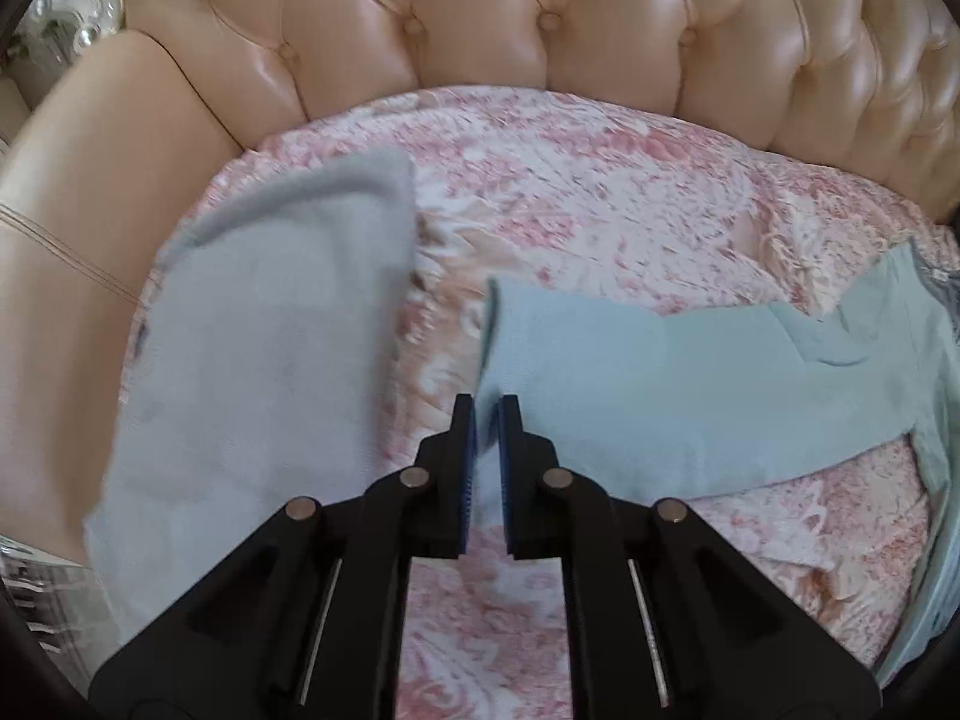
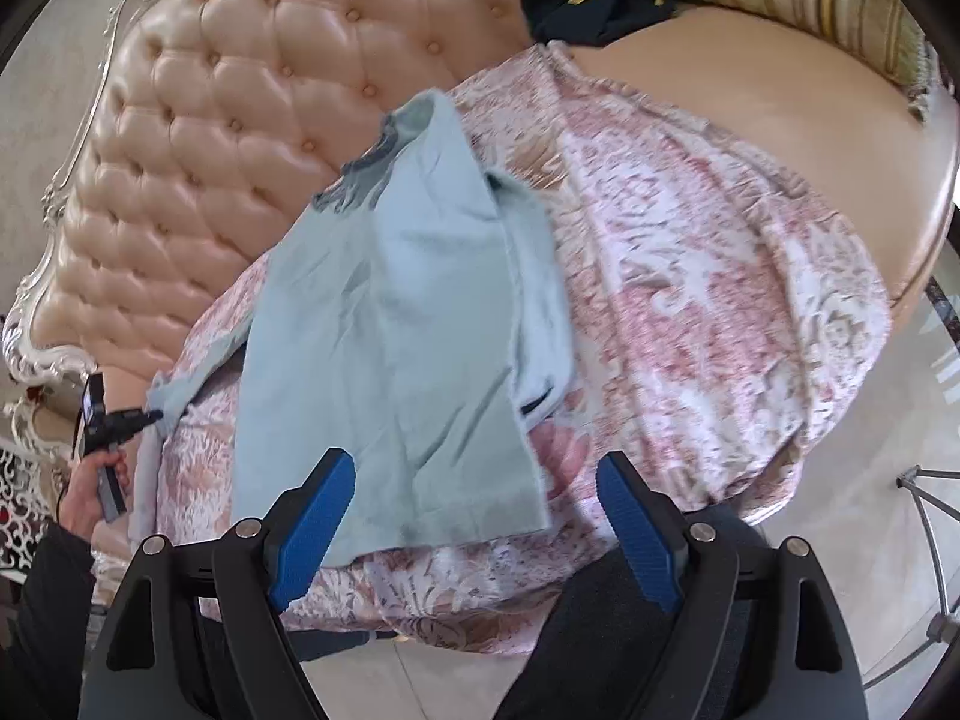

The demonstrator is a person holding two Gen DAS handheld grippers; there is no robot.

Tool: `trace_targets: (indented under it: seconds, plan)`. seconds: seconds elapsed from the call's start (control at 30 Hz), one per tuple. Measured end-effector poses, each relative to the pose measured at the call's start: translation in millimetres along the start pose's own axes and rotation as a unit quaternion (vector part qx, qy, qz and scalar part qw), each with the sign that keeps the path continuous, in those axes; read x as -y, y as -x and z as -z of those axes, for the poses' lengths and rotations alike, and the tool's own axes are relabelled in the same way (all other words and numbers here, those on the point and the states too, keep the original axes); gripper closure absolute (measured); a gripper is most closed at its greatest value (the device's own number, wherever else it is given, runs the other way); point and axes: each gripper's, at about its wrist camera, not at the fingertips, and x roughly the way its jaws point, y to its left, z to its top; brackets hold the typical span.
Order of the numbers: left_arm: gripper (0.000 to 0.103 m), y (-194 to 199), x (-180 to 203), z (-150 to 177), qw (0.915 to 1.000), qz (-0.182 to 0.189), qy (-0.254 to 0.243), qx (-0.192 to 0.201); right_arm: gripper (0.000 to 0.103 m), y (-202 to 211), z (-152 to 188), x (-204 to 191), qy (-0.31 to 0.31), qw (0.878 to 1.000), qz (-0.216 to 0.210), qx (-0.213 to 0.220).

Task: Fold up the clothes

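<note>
At the far left a grey cloth (image 1: pixel 258 324) lies folded on the pink cover (image 1: pixel 600 192) of the sofa (image 1: pixel 540 18). Beside it, the left gripper (image 1: pixel 487 420) is pinched on the end of the sleeve (image 1: pixel 600 372) of the blue shirt (image 2: pixel 396 324), which lies spread across the cover. To the right, the right gripper (image 2: pixel 477 480) hangs wide apart over the shirt's hem, holding nothing. The sleeve fold seems in hand; next, the sleeve likely needs carrying across the body.
</note>
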Motion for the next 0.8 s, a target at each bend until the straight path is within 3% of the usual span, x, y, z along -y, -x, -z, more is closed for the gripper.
trace_targets:
  seconds: [0.1, 0.13, 0.2, 0.27, 0.3, 0.37, 0.47, 0.5, 0.53, 0.57, 0.6, 0.67, 0.73, 0.8]
  plan:
    - [0.084, 17, -12, -7, 0.9994, -0.016, 0.025, 0.016, 0.019, -11, 1, -6, 0.010, 1.000, 0.013, -0.007]
    - [0.084, 26, -11, -5, 0.9991, 0.003, 0.034, 0.025, 0.019, -13, 0, -6, 0.012, 1.000, 0.017, -0.007]
    - [0.084, 48, -1, 8, 0.9941, 0.082, 0.051, 0.049, 0.019, -18, -1, -7, 0.017, 0.999, 0.027, -0.006]
    - [0.083, 70, 9, 22, 0.9820, 0.161, 0.067, 0.073, 0.019, -24, -2, -7, 0.019, 0.999, 0.036, -0.009]
    - [0.074, 75, 22, 34, 0.9716, 0.217, 0.069, 0.065, 0.019, -26, -3, -7, 0.019, 0.999, 0.038, -0.010]
    - [0.050, 71, 65, 75, 0.9360, 0.347, 0.057, 0.012, 0.019, -30, -3, -6, 0.015, 0.999, 0.038, -0.013]
    - [0.049, 57, 127, 144, 0.8896, 0.451, 0.027, -0.068, 0.019, -30, -2, -5, 0.012, 0.999, 0.032, -0.014]
    - [0.053, 52, 143, 165, 0.8757, 0.473, 0.023, -0.092, 0.019, -28, -1, -6, 0.014, 0.999, 0.033, -0.014]
    - [0.058, 48, 153, 185, 0.8690, 0.481, 0.026, -0.111, 0.019, -26, 0, -6, 0.018, 0.999, 0.035, -0.013]
    - [0.070, 44, 160, 204, 0.8661, 0.483, 0.031, -0.127, 0.019, -24, 0, -6, 0.021, 0.999, 0.037, -0.012]
    - [0.073, 40, 162, 220, 0.8623, 0.485, 0.041, -0.139, 0.019, -22, 1, -7, 0.023, 0.999, 0.038, -0.010]
    - [0.073, 36, 157, 242, 0.8480, 0.499, 0.078, -0.162, 0.019, -17, 3, -9, 0.028, 0.999, 0.034, -0.009]
    - [0.072, 31, 151, 265, 0.8282, 0.514, 0.115, -0.191, 0.019, -16, 8, -15, 0.035, 0.999, 0.008, -0.015]
    - [0.067, 24, 146, 280, 0.8160, 0.519, 0.143, -0.210, 0.019, -22, 12, -24, 0.041, 0.999, -0.016, -0.029]
